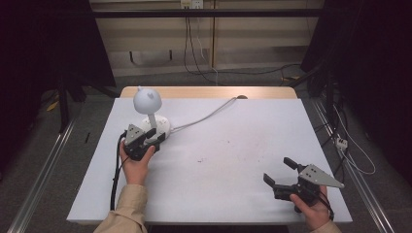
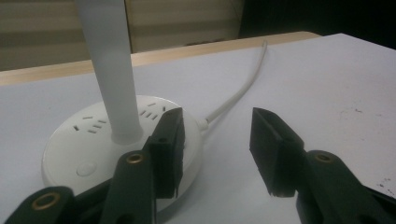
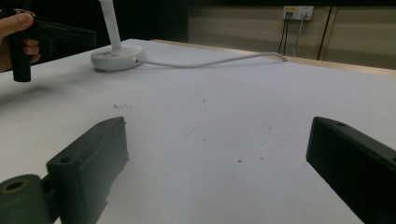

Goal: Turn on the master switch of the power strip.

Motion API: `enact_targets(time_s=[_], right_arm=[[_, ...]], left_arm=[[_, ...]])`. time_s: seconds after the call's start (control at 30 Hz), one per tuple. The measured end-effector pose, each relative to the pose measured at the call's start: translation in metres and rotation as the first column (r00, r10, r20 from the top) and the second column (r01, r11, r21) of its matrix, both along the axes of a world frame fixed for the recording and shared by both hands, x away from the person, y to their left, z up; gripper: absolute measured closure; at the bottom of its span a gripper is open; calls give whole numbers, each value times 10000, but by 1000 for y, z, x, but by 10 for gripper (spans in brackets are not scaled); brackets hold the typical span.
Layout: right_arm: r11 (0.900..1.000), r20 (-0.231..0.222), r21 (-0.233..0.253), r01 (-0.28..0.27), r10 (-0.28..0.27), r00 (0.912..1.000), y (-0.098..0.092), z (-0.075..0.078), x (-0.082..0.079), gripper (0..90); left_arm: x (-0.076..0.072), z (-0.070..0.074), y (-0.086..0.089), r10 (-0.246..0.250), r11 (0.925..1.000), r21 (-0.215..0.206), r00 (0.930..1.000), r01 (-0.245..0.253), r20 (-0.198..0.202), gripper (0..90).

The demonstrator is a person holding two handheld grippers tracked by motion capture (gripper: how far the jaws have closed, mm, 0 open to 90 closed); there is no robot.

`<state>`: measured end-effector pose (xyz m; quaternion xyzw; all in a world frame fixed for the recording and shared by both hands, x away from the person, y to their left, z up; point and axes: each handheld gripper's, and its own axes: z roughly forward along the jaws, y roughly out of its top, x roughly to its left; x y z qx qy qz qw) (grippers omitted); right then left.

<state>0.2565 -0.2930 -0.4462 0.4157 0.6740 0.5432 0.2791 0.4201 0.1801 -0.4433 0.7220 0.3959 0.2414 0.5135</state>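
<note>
A white desk lamp stands at the table's far left, with a round head [image 1: 147,99], a thin stem [image 2: 109,70] and a flat round base [image 1: 158,127] that carries socket slots [image 2: 70,149]. Its white cable [image 1: 209,114] runs off the far edge. My left gripper [image 1: 156,136] is open at the base's near side. In the left gripper view [image 2: 219,140] one jaw overlaps the base rim and the other hangs over bare table, with nothing between them. My right gripper [image 1: 279,171] is wide open near the front right corner, empty [image 3: 219,154]. The lamp base [image 3: 116,57] lies far ahead of it.
The white table top [image 1: 233,160] has small dark specks near its middle. A wooden strip [image 1: 209,92] edges the far side. Cables and a power strip [image 1: 341,142] lie on the floor to the right. Metal rails [image 1: 43,170] run along both sides.
</note>
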Motion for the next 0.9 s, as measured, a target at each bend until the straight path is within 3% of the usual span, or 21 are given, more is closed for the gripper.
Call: enact_targets(time_s=[0.43,0.9], right_arm=[[10000,5,11,-27,27,10000,0,0,0,54],[10000,-40,86,-47,47,10000,0,0,0,56]], left_arm=[[7,-5,0,435,9988,236,9990,-433,-106,681],[17,-8,-3,497,9977,480,9981,-480,-360,804]])
